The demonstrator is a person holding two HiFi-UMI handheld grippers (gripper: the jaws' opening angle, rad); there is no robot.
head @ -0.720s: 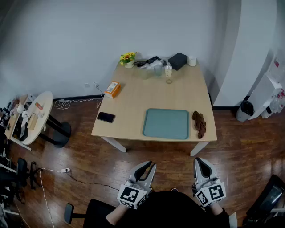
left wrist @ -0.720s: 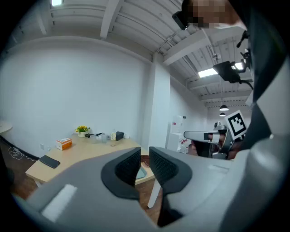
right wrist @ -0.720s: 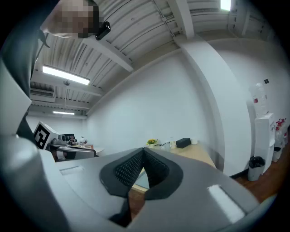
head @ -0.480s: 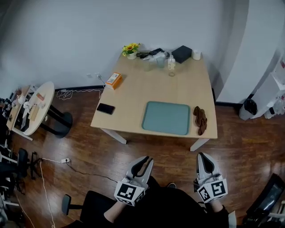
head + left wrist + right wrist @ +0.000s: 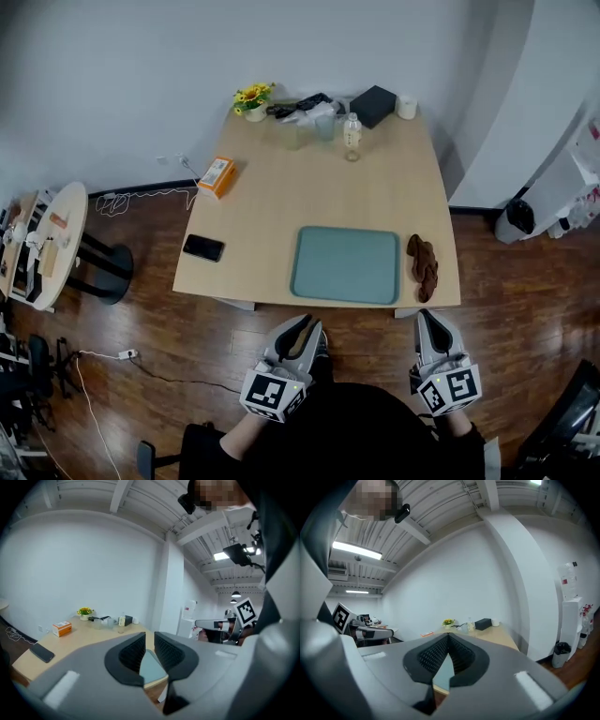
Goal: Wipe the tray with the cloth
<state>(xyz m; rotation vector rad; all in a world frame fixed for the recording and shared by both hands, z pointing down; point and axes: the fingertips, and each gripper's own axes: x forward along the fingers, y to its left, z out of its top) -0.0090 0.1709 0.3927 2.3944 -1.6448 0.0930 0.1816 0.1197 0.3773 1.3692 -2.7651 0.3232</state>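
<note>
A teal tray lies near the front edge of the wooden table. Just to its right lies a crumpled brown cloth. Both grippers hover over the floor, short of the table's front edge and apart from both things. My left gripper points at the tray's near left corner, its jaws a narrow slit apart with nothing between them. My right gripper is shut and empty, below the cloth. The left gripper view shows the tray beyond the left gripper. In the right gripper view the right gripper is closed at the tips.
A black phone and an orange box sit on the table's left side. Flowers, a bottle, a black box and a white roll line the far edge. A round side table stands at the left.
The table has come closer in the head view, and both grippers now sit nearer its front edge. Their jaws look the same.
</note>
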